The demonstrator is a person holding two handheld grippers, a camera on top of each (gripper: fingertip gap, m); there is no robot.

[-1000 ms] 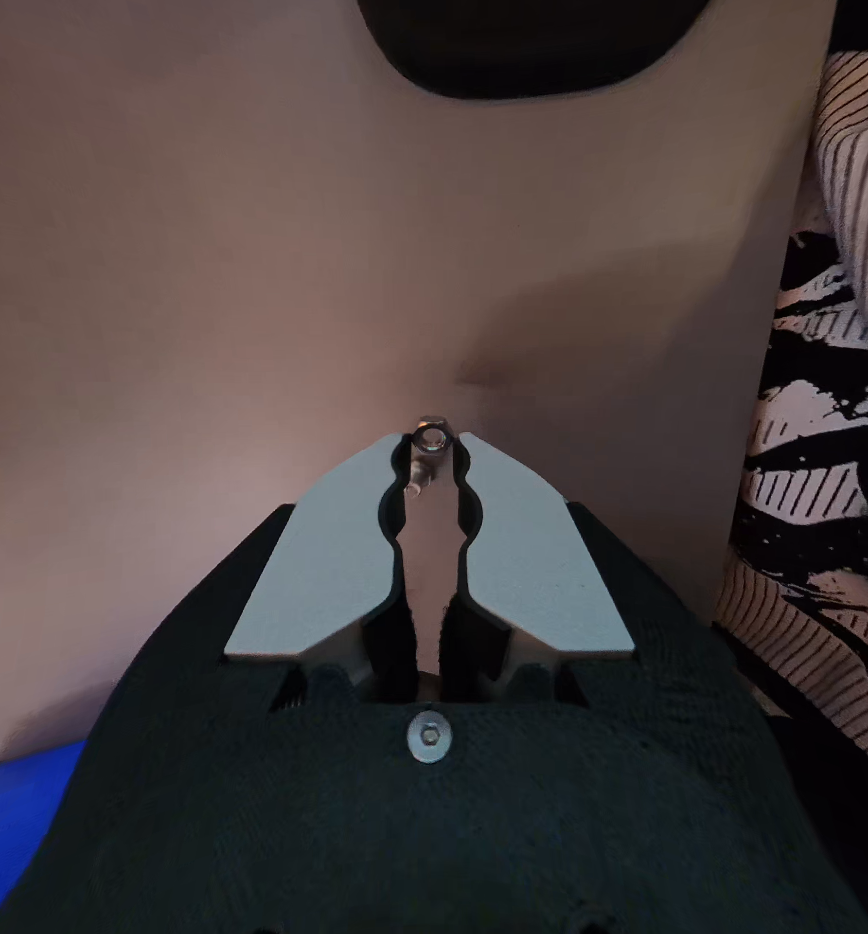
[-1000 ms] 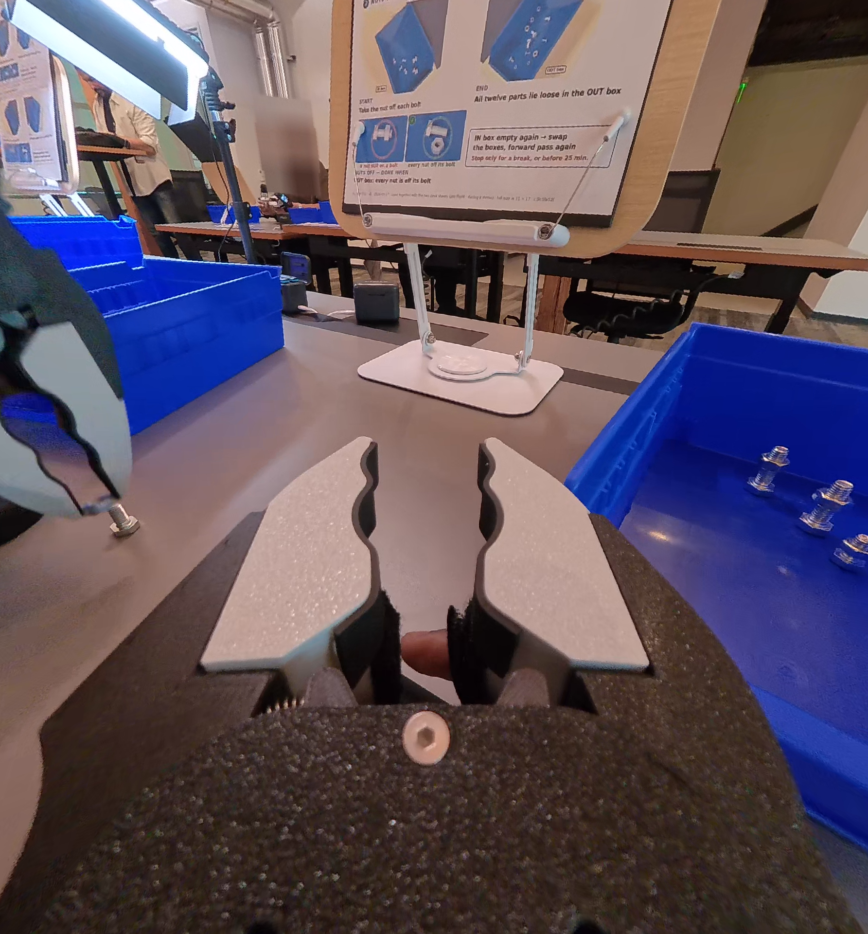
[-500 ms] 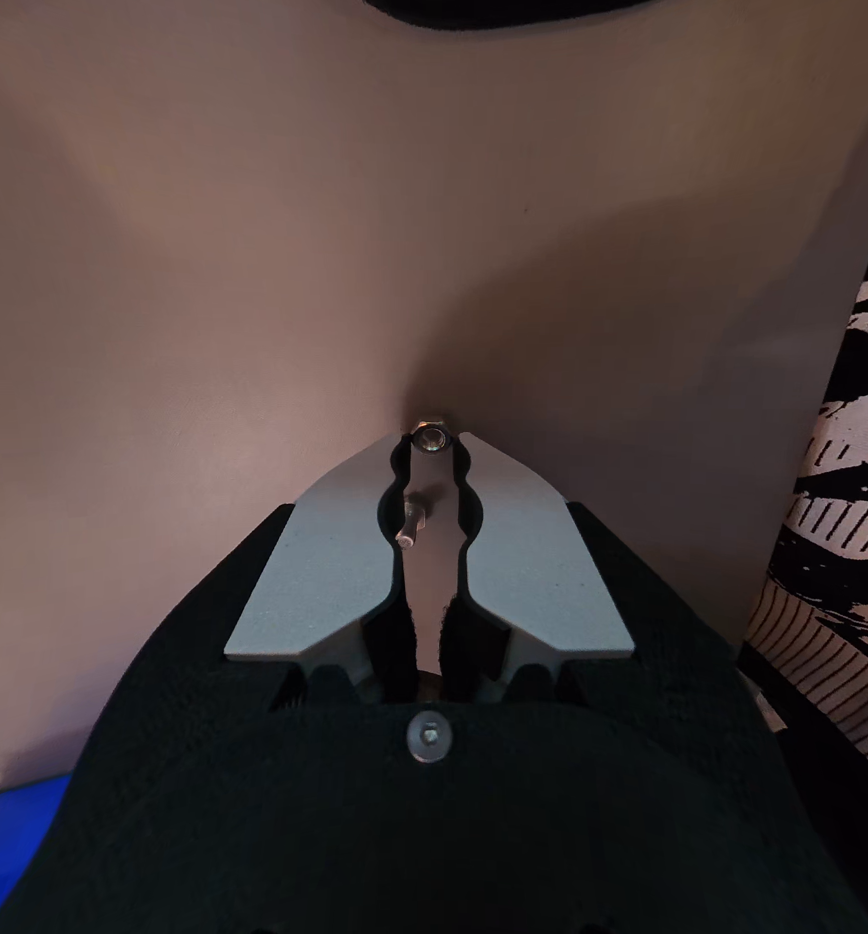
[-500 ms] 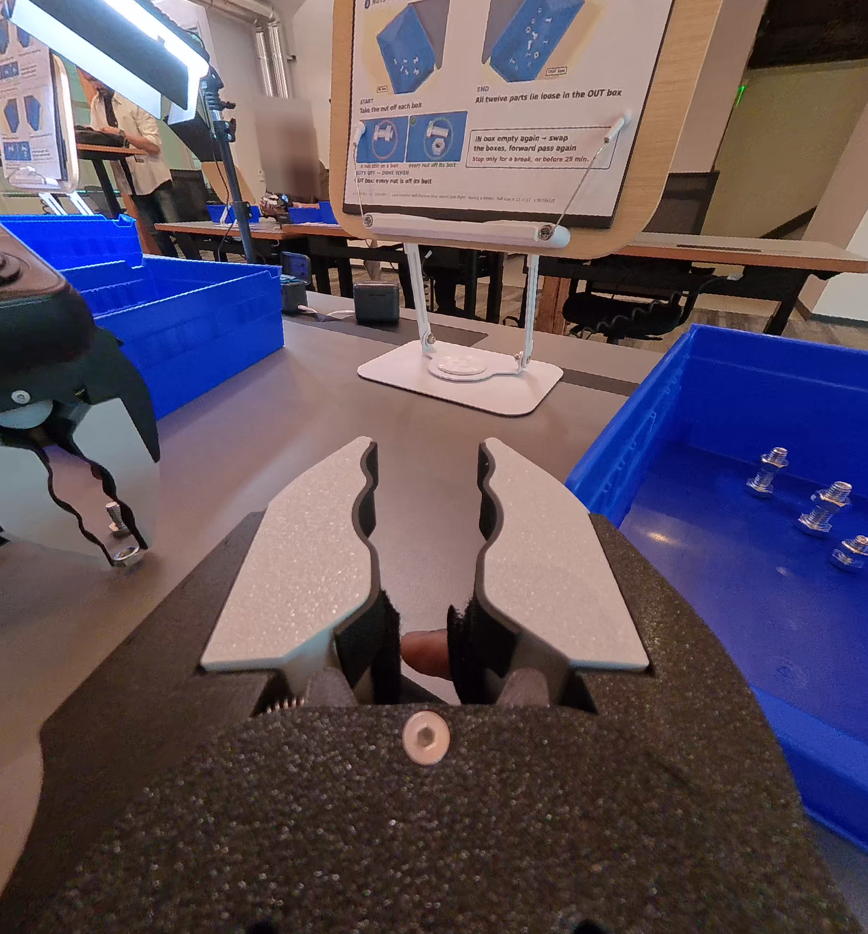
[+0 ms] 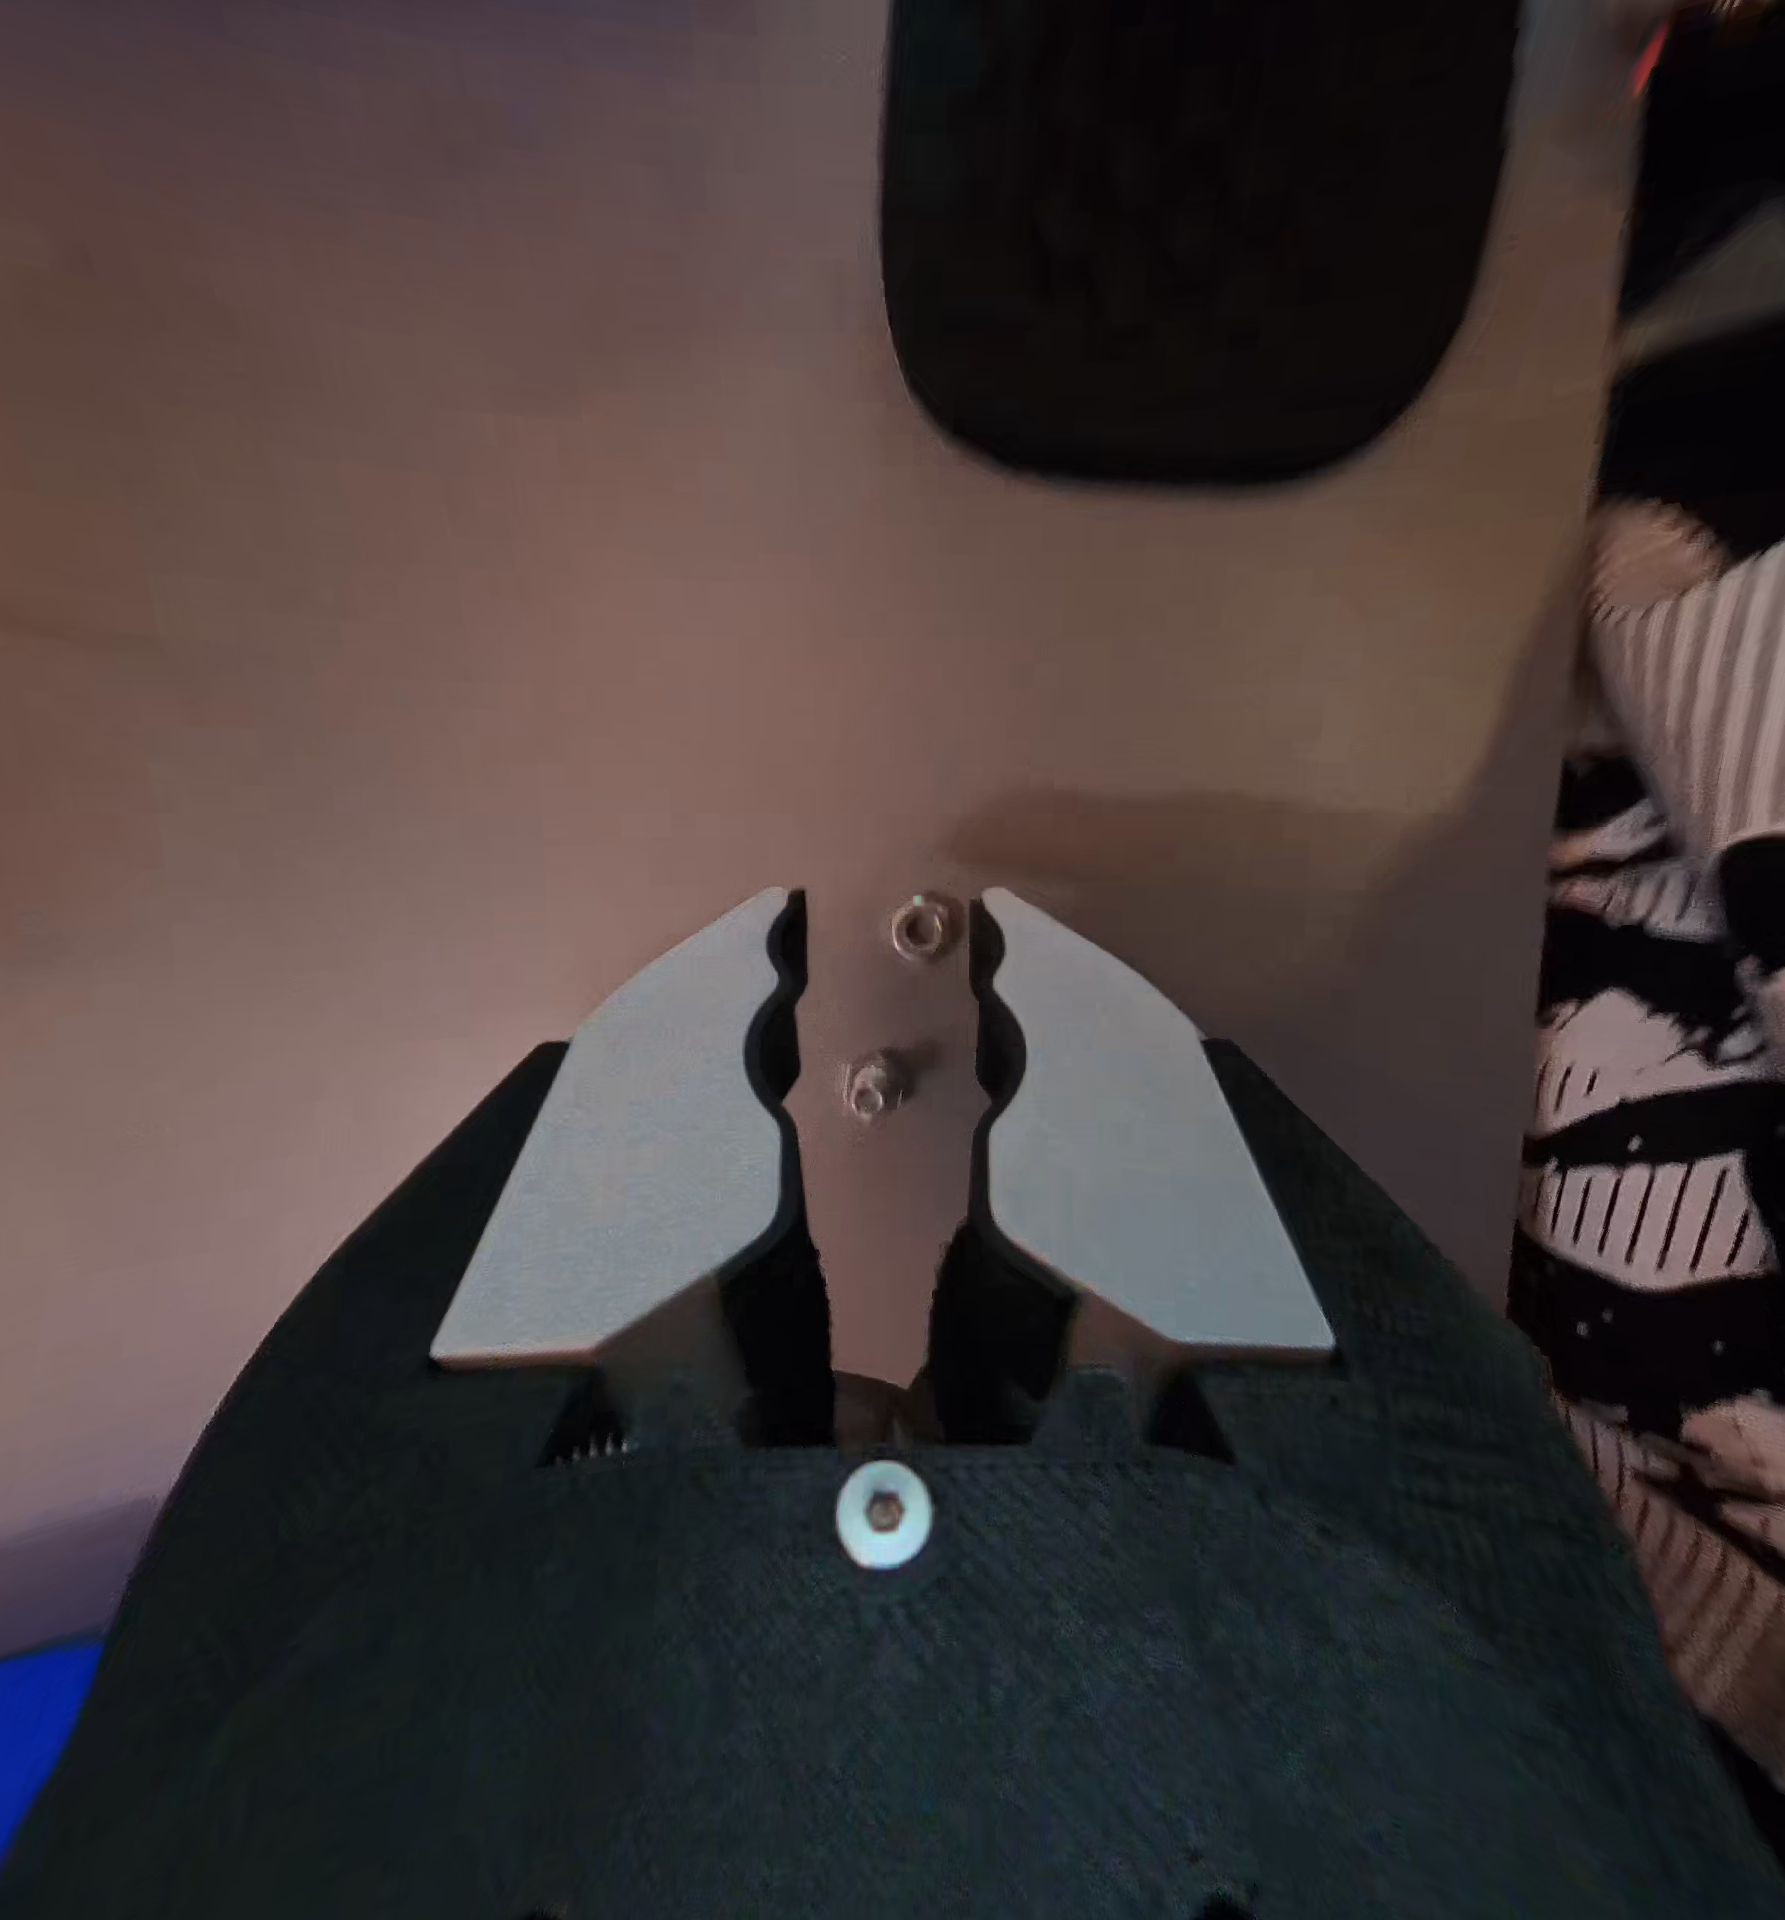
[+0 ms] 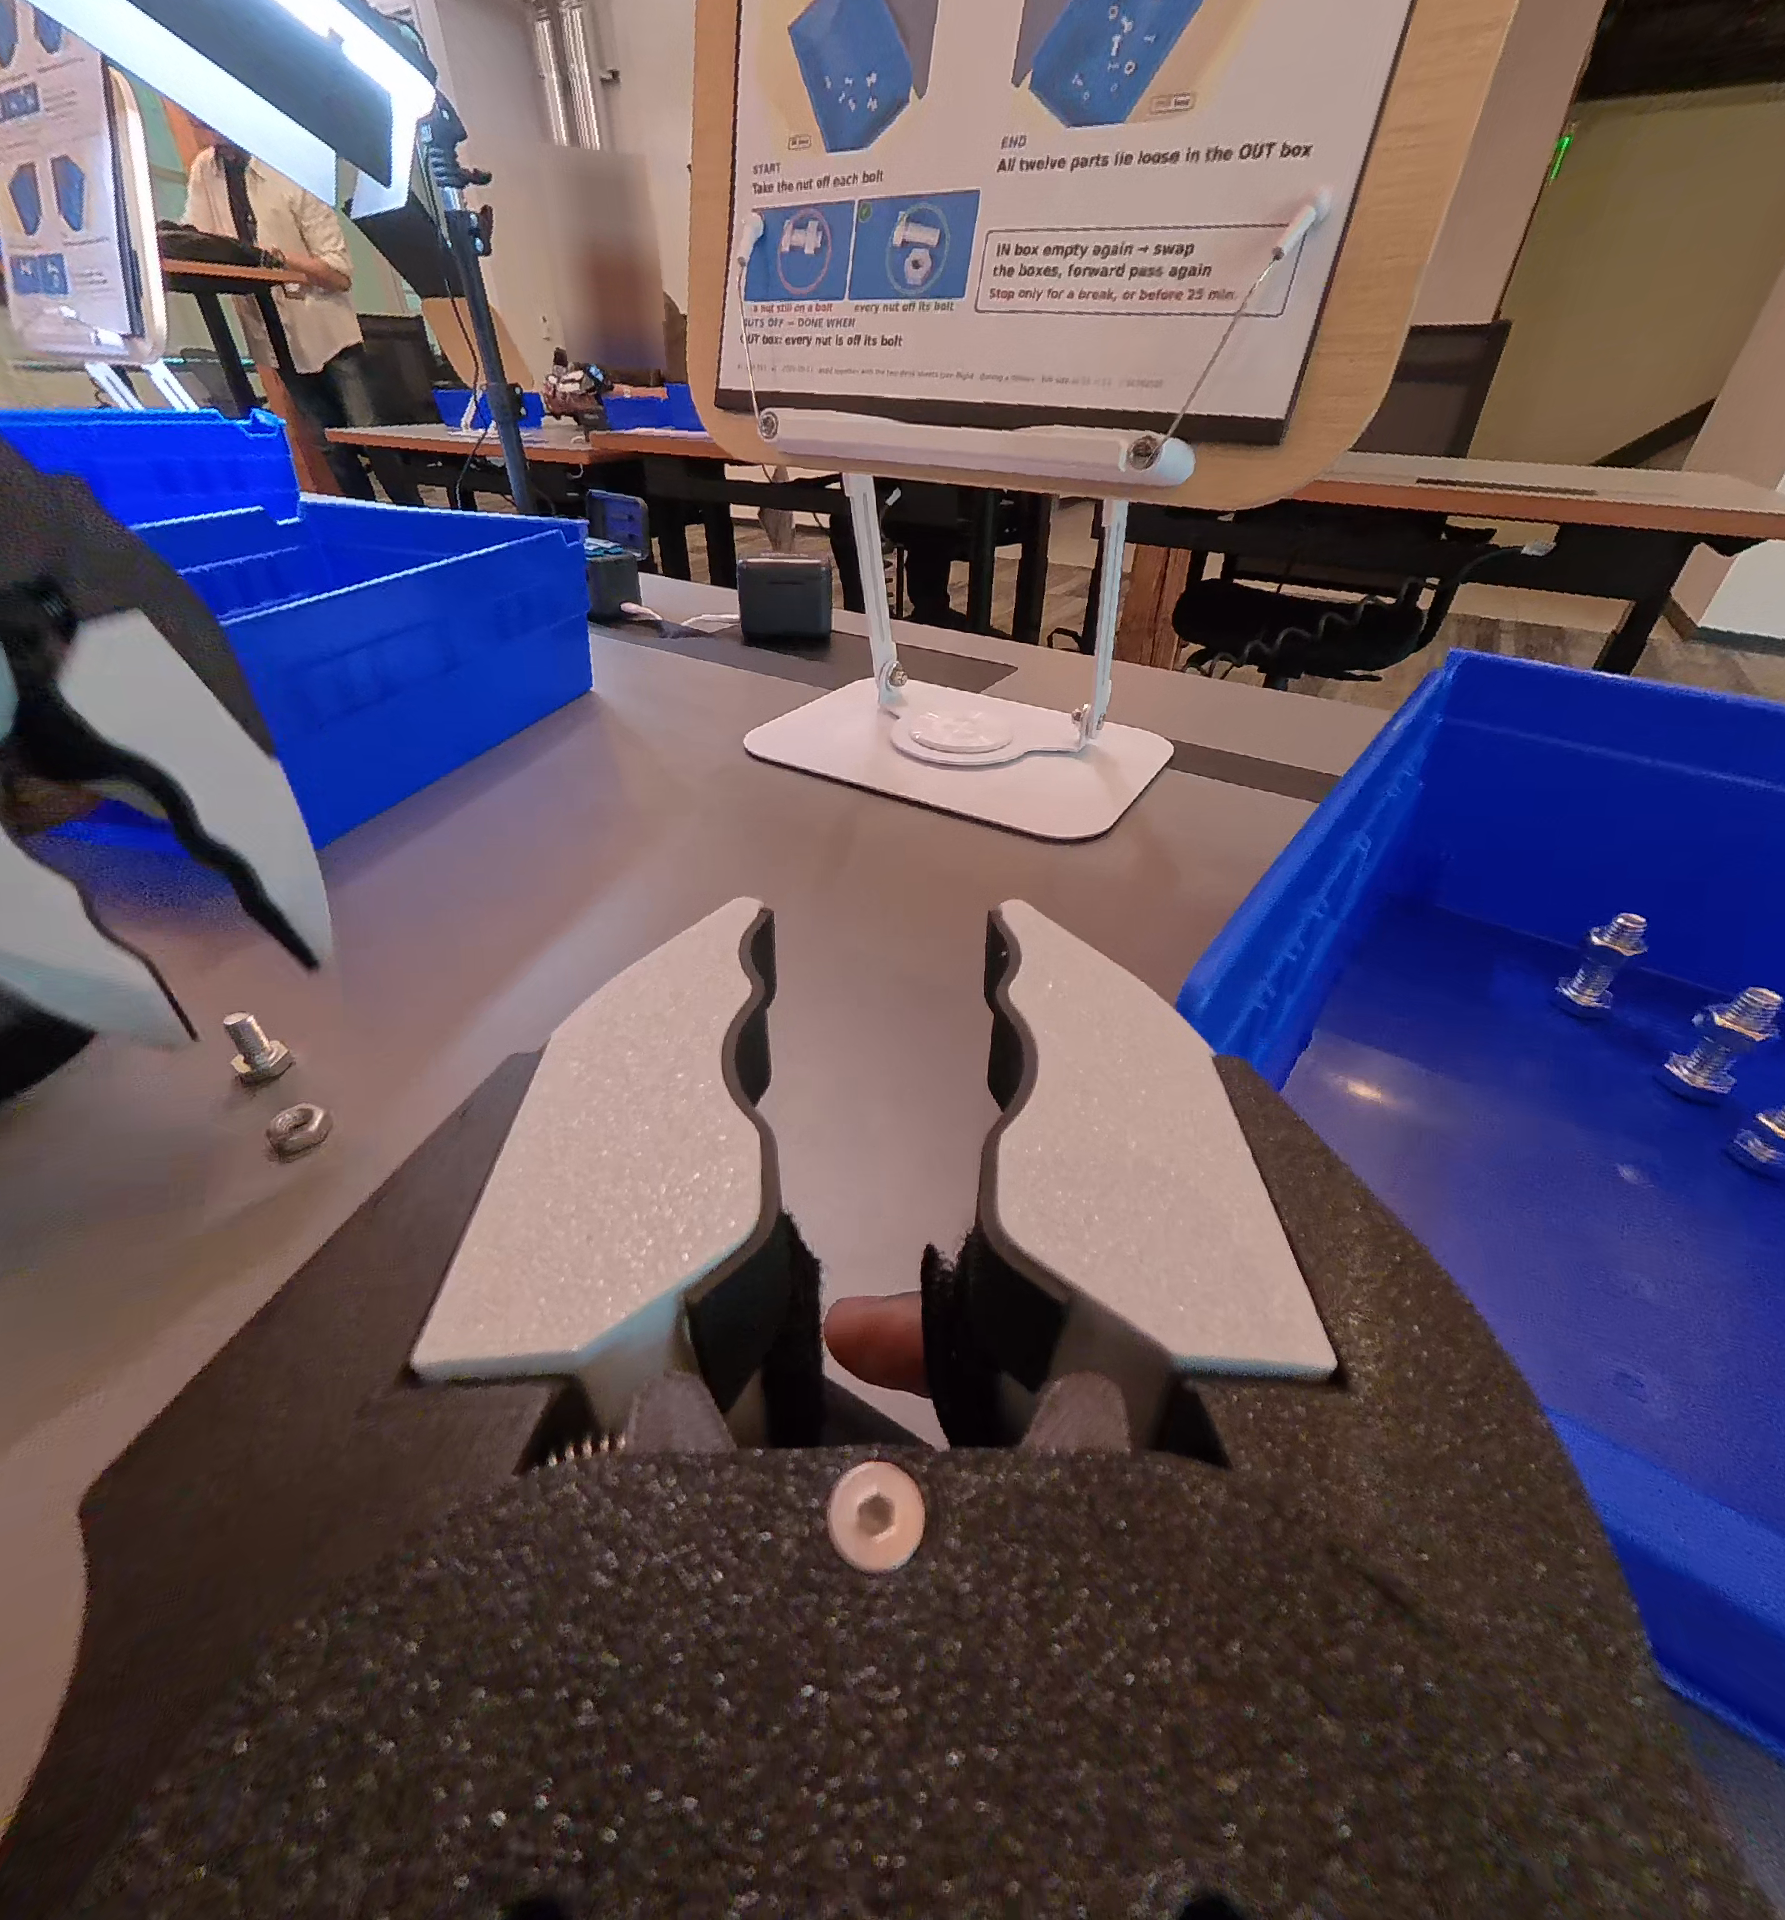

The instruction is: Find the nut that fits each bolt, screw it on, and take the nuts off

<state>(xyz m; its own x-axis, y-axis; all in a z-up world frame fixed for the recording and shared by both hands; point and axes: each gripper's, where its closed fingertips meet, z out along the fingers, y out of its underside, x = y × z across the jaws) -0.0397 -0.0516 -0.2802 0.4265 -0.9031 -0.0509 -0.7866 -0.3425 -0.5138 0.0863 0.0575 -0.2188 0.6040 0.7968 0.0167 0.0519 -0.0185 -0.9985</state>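
Observation:
In the left wrist view my left gripper (image 5: 890, 904) points down at the grey table (image 5: 452, 623), open and holding nothing. A small silver nut (image 5: 924, 925) lies flat on the table between its fingertips, touching neither pad. A short silver bolt (image 5: 872, 1086) stands on its head just behind the nut. In the right wrist view the left gripper (image 6: 244, 997) hangs just above the bolt (image 6: 256, 1049) and the nut (image 6: 298, 1130). My right gripper (image 6: 880, 914) is open and empty above the table's middle.
A blue bin (image 6: 1335, 831) at the right holds three bolts with nuts on them (image 6: 1719, 1044). More blue bins (image 6: 400, 644) stand at the left. A white stand (image 6: 961, 758) with an instruction board is ahead. A black pad (image 5: 1179, 260) lies beyond the left gripper.
My left gripper was shut on the nut; it has opened, the nut now lies on the table beside the bolt, and the gripper has lifted a little. The right gripper has not moved.

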